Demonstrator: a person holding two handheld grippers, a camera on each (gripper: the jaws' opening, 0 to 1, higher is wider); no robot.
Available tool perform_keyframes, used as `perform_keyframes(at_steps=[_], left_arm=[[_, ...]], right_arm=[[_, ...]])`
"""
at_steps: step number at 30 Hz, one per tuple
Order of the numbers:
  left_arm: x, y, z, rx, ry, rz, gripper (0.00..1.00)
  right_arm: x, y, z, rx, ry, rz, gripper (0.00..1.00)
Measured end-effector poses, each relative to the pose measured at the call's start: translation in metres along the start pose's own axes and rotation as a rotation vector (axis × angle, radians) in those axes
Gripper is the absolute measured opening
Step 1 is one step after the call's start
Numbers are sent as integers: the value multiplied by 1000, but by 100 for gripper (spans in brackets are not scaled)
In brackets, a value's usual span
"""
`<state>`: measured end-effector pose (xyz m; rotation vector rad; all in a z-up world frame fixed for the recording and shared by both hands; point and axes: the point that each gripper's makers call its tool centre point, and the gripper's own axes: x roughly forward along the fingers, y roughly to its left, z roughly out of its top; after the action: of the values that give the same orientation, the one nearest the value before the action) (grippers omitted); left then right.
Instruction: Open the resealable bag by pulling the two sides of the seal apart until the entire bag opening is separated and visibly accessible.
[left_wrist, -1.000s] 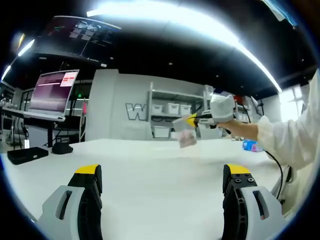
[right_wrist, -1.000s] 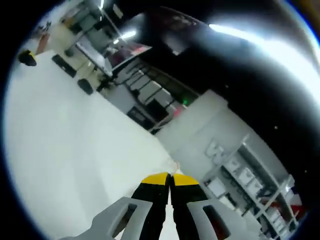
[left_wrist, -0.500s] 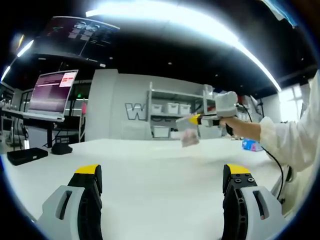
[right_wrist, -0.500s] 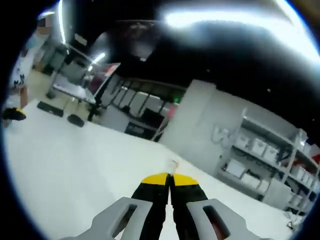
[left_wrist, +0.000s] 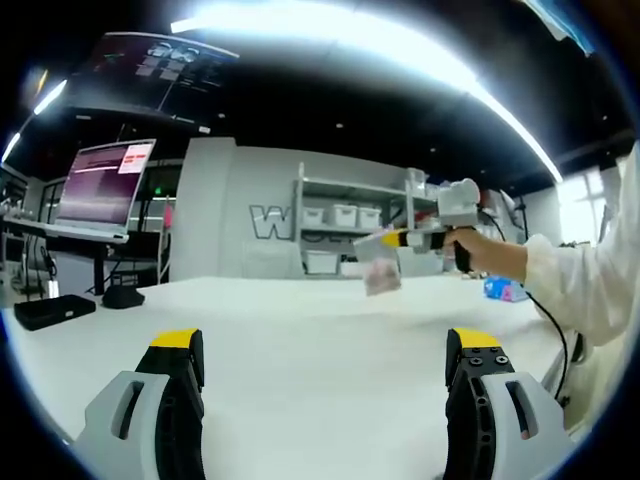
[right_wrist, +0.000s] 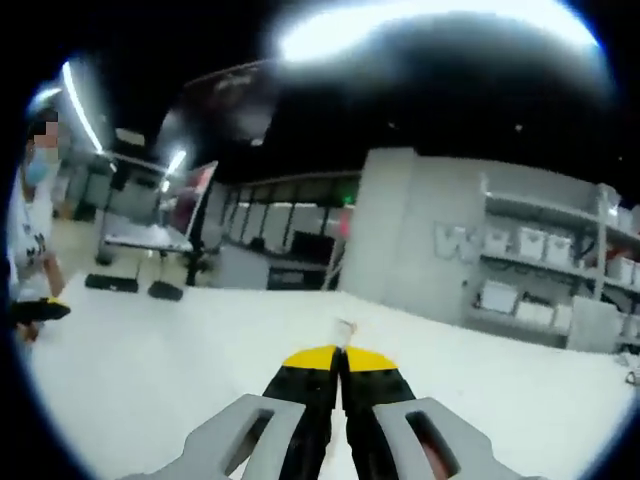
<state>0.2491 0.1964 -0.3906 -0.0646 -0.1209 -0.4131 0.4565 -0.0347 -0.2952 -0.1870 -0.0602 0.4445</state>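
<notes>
right gripper clamped on resealable bag, right of centre, hanging lengthwise down | left gripper jaws apart, empty, low in frame, well short of the bag

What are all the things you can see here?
Resealable bag: one, clear with something pinkish inside, hanging above the table from the right gripper.
Table: one, white, spreading under both grippers.
Monitor: one, lit with pink and white, on a stand at the far left.
Shelf unit: one, grey, holding white bins, against the back wall.
Blue item: one, on the table at the right; too small to name.
Left gripper: grey with yellow tips, jaws wide apart, holding nothing.
Right gripper: grey, black and yellow, jaws closed on the bag's edge.
Hand: one, white sleeve, holding the right gripper.
</notes>
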Motion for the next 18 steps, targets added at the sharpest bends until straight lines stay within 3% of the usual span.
perform_keyframes(at_steps=[18], left_arm=[[1,0,1,-1,-1,-1,100]], right_arm=[[-9,4,5,43,1,29,0]])
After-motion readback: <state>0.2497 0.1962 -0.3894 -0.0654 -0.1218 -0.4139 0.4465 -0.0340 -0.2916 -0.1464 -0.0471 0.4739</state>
